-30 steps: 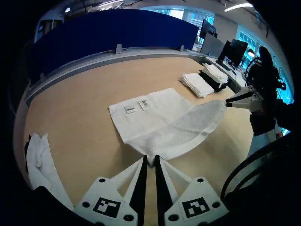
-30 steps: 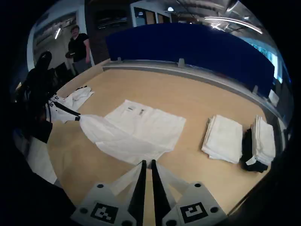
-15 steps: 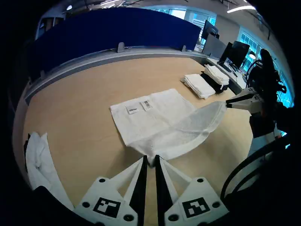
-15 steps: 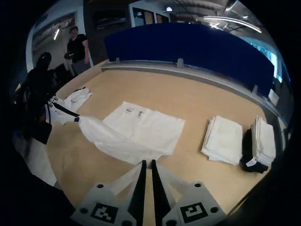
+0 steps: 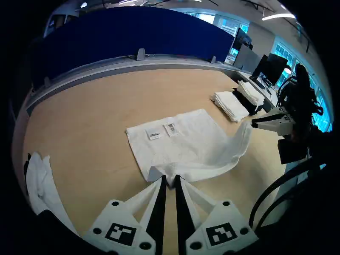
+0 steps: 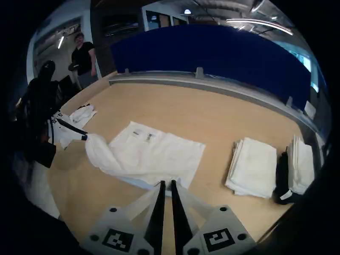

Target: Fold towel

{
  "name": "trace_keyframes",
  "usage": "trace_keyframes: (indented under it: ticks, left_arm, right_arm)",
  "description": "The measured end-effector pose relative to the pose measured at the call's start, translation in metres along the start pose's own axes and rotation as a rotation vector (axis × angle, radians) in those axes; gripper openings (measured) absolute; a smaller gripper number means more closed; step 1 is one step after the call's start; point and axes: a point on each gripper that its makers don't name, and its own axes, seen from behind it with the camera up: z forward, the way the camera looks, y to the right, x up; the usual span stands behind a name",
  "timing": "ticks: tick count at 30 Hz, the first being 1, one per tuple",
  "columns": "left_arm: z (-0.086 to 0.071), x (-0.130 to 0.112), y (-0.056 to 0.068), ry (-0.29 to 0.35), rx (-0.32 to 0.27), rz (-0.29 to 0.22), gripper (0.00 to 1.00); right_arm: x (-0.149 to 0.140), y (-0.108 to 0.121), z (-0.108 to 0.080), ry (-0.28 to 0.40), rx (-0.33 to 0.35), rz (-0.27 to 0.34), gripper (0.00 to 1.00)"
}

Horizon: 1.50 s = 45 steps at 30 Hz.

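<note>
The towel (image 5: 187, 142) lies spread on the surface (image 5: 85, 114). It is white, with two labels (image 5: 163, 131) near its far left corner. Most of it rests flat on the wood, but its near edge is lifted by both corners.

The left hand-held gripper (image 5: 170, 178) has its fingers drawn together on one corner, with the cloth bunched between the tips. The right hand-held gripper (image 5: 253, 123), seen at the right of the left gripper view, pinches the other corner and holds it raised above the surface. Between the two corners the edge sags in a curve and curls over the flat part.

In the right gripper view that gripper's own fingers (image 6: 158, 202) sit close together with the towel's edge caught at the tips. The left hand-held gripper appears at the far left, gripping its raised corner.

To the right of the towel and well apart from it, a stack (image 5: 229, 105) of folded white towels lies on the surface. Just beside it, a second stack (image 5: 250, 90) rests on a black object (image 6: 280, 174). A crumpled white cloth (image 5: 38, 187) lies at the left edge of the surface. A blue partition (image 5: 127, 36) runs along the far edge, and monitors (image 5: 272, 66) stand past the stacks. In the right gripper view a person (image 6: 83, 55) stands beyond the far left corner of the surface.
</note>
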Motion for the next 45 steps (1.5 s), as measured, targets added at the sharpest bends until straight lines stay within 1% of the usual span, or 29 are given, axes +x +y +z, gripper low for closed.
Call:
trace_keyframes:
  ticks: [9,14,20,27,33,39,43,45]
  left_arm:
    - [0.020,0.009,-0.021,-0.021,0.026,-0.026,0.14]
    - [0.027,0.016,-0.028,-0.033,0.041,-0.033,0.14]
    - [0.044,0.021,-0.039,-0.059,0.054,-0.018,0.14]
    - [0.066,0.022,-0.051,-0.085,0.053,-0.025,0.14]
    - [0.077,0.024,-0.059,-0.091,0.064,-0.024,0.14]
    - [0.086,0.022,-0.064,-0.095,0.087,-0.017,0.15]
    - [0.091,0.021,-0.068,-0.095,0.100,-0.028,0.17]
    - [0.092,0.021,-0.069,-0.092,0.106,-0.034,0.23]
  right_arm:
    - [0.015,0.025,0.027,-0.001,-0.016,-0.005,0.10]
    - [0.023,0.033,0.039,-0.003,-0.022,-0.017,0.10]
    - [0.021,0.041,0.056,-0.028,-0.031,-0.014,0.10]
    - [0.013,0.049,0.075,-0.054,-0.040,0.018,0.10]
    - [0.013,0.053,0.087,-0.060,-0.042,0.057,0.10]
    - [0.013,0.055,0.096,-0.066,-0.051,0.080,0.10]
    - [0.014,0.057,0.102,-0.068,-0.060,0.092,0.10]
    - [0.014,0.057,0.104,-0.067,-0.065,0.097,0.12]
